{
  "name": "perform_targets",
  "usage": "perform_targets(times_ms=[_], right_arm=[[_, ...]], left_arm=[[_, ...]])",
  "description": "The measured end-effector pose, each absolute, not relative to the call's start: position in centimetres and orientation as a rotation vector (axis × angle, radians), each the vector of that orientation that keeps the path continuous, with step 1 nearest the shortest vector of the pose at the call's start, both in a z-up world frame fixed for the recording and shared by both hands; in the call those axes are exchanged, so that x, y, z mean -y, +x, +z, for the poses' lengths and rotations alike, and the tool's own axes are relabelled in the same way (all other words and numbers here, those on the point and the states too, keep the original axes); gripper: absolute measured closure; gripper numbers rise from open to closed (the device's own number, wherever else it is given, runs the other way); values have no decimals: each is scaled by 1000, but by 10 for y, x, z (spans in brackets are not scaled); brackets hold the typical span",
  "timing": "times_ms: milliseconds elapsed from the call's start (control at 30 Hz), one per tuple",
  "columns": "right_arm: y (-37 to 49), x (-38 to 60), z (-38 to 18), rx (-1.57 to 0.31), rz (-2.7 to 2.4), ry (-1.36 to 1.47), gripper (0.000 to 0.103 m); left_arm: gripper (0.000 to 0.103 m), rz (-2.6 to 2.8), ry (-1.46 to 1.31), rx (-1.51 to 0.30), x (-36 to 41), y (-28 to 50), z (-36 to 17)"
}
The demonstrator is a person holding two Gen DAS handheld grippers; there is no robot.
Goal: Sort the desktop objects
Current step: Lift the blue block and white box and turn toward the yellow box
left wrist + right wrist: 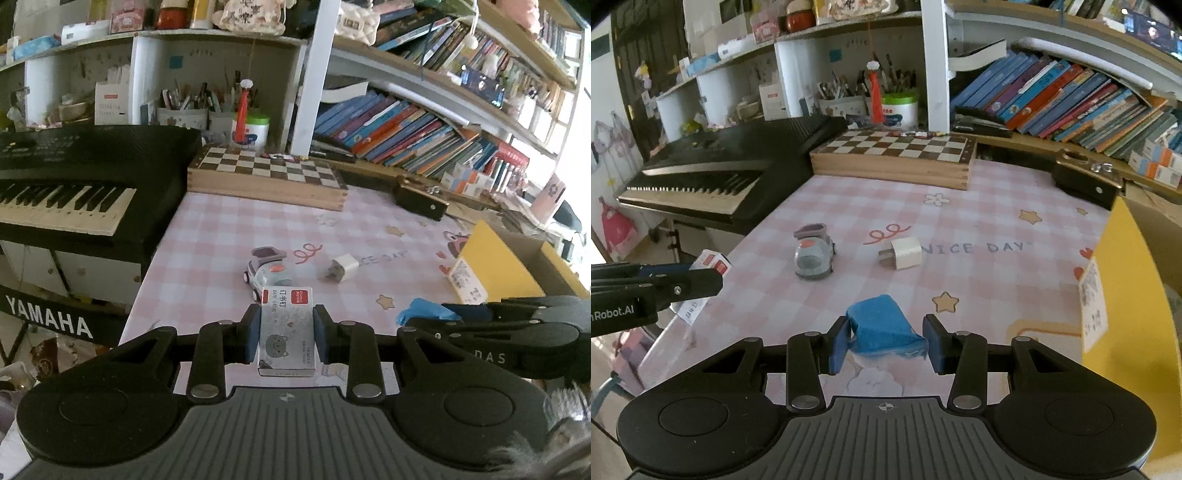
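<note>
Staple box (286,332) clamped in left gripper (286,334); blue packet (882,325) pinched in right gripper (886,343); toy car (813,256), charger (905,253) ahead on table (979,229).

The keyboard stand (48,321) reads "YAMAHA", the tablecloth (975,248) "NICE DAY", and the left gripper (665,288) "Robot.AI".

staple box (286,332) held aloft | blue packet (882,325) held | toy car (812,256), charger (905,253) on desk
</note>
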State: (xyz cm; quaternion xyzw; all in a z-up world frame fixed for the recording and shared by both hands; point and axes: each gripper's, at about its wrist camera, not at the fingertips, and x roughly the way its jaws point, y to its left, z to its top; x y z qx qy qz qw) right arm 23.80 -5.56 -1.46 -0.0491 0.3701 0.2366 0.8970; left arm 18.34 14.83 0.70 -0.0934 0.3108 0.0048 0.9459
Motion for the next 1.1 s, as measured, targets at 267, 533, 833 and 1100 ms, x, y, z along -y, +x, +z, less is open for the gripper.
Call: perform_targets(times_ms=[267, 533, 833, 1100], right_arm=[[199, 68, 0, -756, 451, -74, 60], [163, 77, 5, -755, 409, -49, 60], [120, 85, 10, -752, 364, -25, 60], [78, 97, 10, -747, 310, 5, 60]], left_arm=[[76, -60, -218, -609, -142, 149, 20], [76, -99, -222, -602, -139, 118, 22], [76, -147, -222, -588, -134, 80, 27], [76, -210, -211, -596, -123, 47, 29]])
